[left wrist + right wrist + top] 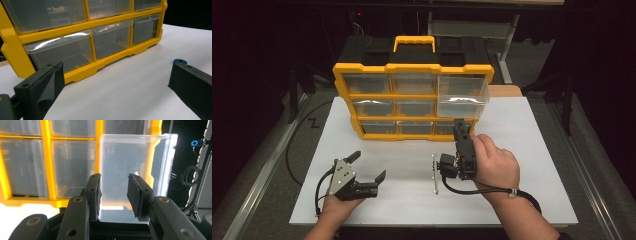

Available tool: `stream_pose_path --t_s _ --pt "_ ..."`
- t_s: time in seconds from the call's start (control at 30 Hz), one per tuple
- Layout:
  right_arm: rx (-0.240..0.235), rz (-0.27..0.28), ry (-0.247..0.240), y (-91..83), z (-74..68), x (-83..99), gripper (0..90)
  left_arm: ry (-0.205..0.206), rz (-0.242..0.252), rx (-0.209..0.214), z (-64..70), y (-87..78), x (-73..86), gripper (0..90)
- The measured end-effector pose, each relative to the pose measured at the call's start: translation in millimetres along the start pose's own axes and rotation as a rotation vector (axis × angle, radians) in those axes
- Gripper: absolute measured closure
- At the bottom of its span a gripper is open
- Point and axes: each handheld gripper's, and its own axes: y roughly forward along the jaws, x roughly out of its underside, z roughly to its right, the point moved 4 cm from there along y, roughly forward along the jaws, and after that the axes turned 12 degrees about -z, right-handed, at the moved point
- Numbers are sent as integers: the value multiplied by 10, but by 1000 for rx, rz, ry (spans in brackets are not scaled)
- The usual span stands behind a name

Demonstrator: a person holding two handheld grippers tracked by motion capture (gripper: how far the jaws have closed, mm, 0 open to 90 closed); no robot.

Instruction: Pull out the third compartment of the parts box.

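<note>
My right hand-held gripper (113, 195) narrowly parted at pulled-out clear drawer (462, 95); off-centre push may jam it. Left hand-held gripper (368, 167) wide, idle.

1. One yellow organizer (413, 100) stands near the table's (532, 165) far edge.
2. Nine clear drawers fill it, three rows of three; one, the pulled-out drawer (462, 96), juts forward.
3. Two tongs: left tongs (367, 166), right tongs (460, 126).
4. One thin metal strip (435, 173) lies mid-table.

Clearance before the organizer (412, 95)
Pulled-out drawer (462, 95) juts toward right gripper (460, 125); bare table (402, 155) lies open leftward.
</note>
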Motion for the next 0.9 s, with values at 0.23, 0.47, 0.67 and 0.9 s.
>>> stream_pose_path --t_s 0.23,0.47,0.67,0.9 --pt "-23 -12 17 -4 -222 61 628 1 3 0 1 -1 -1 10" --pt "-29 -21 -17 14 -393 156 612 2 3 -1 2 0 -1 10" --pt "-38 -40 -24 43 -552 256 597 4 6 0 3 0 -2 10" --pt "-48 -58 -29 79 -711 361 580 4 6 -1 2 1 -1 10"
